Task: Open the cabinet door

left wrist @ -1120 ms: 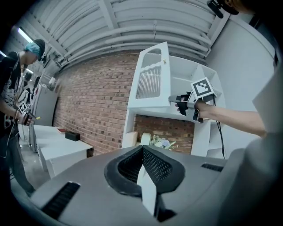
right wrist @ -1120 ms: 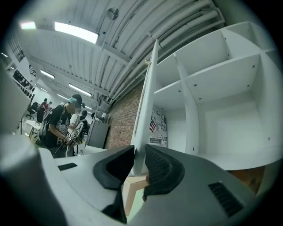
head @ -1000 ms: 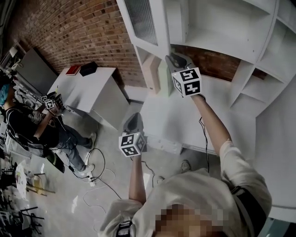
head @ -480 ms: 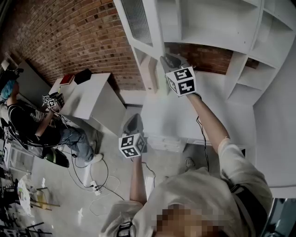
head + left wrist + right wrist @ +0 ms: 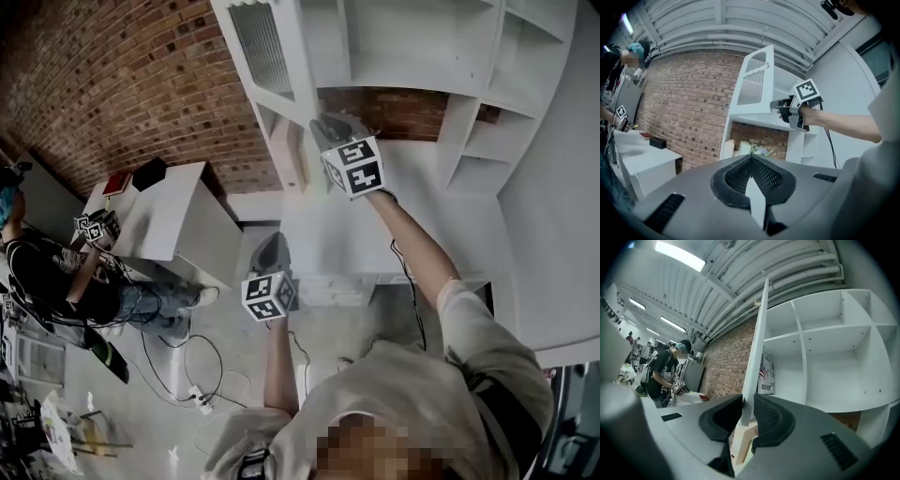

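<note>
The right gripper (image 5: 747, 414) is clenched on the free edge of the white cabinet door (image 5: 757, 338). The panel runs up from between its jaws toward twelve o'clock, standing open from the shelf unit (image 5: 834, 357) at two o'clock. The left gripper (image 5: 750, 158) is closed on nothing; in the head view it sits at seven o'clock from the right one. A brick wall (image 5: 684, 108) lies at ten o'clock.

The cabinet door (image 5: 267, 52) is a tall, narrow white panel with a slatted grille set in its face. It stands swung well out from the white cabinet (image 5: 403, 73), whose open shelf compartments are in view. I see its free edge end-on, pinched between the jaws of my right gripper (image 5: 746, 416).
</note>
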The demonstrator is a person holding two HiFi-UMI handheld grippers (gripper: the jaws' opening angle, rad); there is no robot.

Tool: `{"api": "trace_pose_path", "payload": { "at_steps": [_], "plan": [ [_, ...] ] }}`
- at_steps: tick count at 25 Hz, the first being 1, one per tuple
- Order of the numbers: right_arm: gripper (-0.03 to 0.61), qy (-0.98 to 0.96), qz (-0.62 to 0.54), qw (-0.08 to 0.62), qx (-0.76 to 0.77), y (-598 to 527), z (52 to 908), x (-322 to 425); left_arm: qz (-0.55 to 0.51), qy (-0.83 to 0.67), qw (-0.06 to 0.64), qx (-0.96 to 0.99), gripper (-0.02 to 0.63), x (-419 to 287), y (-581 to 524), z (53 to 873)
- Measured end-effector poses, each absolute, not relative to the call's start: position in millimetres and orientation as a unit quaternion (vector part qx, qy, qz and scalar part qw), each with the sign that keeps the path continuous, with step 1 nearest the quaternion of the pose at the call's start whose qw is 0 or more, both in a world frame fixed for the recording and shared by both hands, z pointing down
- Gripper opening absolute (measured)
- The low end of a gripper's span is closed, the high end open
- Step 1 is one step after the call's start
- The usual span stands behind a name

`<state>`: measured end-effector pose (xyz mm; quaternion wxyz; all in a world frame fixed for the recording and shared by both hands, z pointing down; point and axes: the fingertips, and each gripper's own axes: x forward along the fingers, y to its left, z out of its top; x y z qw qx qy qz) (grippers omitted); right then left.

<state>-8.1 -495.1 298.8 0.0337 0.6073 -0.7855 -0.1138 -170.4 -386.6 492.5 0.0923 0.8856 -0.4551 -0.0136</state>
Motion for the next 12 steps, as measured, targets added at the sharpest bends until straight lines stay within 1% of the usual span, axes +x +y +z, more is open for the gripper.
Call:
{"api": "trace_pose_path", "payload": {
  "at_steps": [12],
  "plan": [
    [0.091, -0.798, -0.128, 0.025, 0.588, -499, 297, -4, -0.001, -0.449, 0.085, 0.889, 0.026, -125, -415, 493]
  ]
}}
